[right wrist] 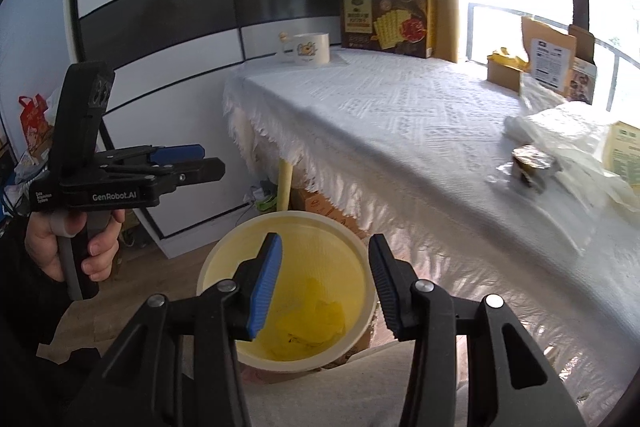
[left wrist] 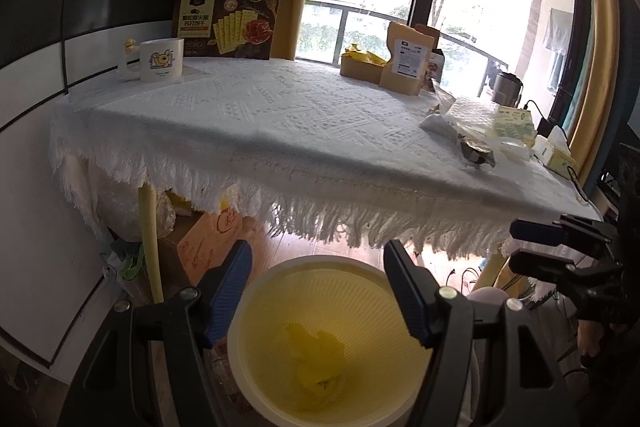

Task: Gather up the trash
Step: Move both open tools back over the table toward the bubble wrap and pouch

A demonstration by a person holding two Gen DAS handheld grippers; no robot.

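Here, both claws hang over the bin beside the table.
Surface: a table [left wrist: 280, 115] under a white textured cloth with a fringe along its near edge.
Room: black-and-white panelled wall on the left, a bright window with a railing behind the far edge, wooden floor below.
Far left corner: a white mug [left wrist: 161, 60] with a cartoon print, and a dark cracker box [left wrist: 228, 23] standing just beside it.
Far right edge: a brown pouch [left wrist: 407, 61] with a white label, next to a low cardboard box [left wrist: 360, 65] with yellow contents.
Right end: crumpled clear plastic [left wrist: 466, 115], a dark crumpled wrapper [left wrist: 477, 151] near the near edge, and yellow-green cartons [left wrist: 516, 125].
Bin: a pale yellow wastebasket [right wrist: 224, 255] on the floor at the table's near edge, with yellow crumpled trash [right wrist: 316, 319] at its bottom.
Left gripper [left wrist: 318, 291]: jaws stand well apart, nothing between them; the trash lies below in the bin.
Right gripper [right wrist: 324, 287]: jaws partly apart, nothing gripped; the yellow trash shows in the bin beneath the gap.
Hand [right wrist: 74, 245]: it grips the handle of the left gripper.
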